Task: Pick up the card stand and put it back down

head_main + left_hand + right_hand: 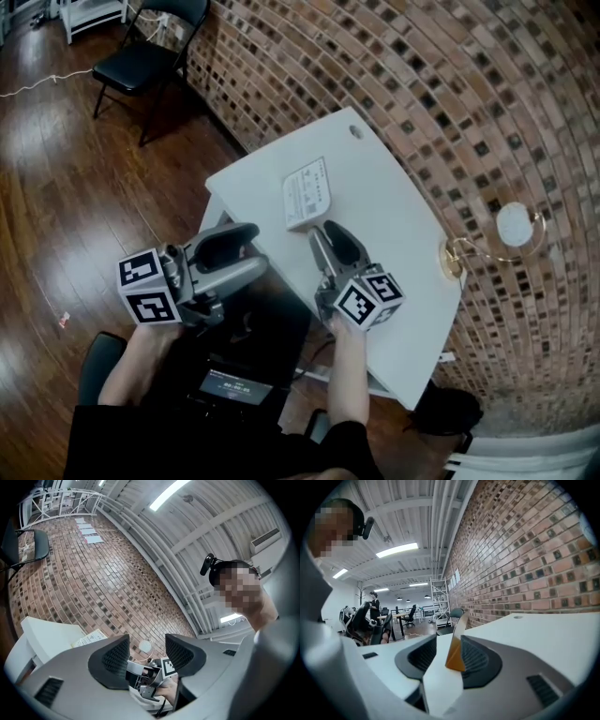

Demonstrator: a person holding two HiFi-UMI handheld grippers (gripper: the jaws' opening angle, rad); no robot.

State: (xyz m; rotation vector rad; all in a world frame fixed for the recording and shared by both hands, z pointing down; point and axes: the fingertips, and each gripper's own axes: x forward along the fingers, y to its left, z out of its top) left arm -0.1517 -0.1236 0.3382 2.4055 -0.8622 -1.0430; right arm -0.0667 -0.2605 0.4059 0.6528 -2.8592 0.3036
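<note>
Card stand (307,192) is down on the desk (394,234), 11 o'clock off my right tool (333,242), jaws released either side of it; I'd call put-down done, next back out toward 5 o'clock without clipping it.

The head camera looks steeply down from above onto the white table (394,197) beside the brick wall (422,75). The left gripper view sits off the table's edge and tilts up toward wall and ceiling (211,522). The right gripper view skims low along the tabletop, close behind the card stand (453,656); all three share table and wall.
</note>
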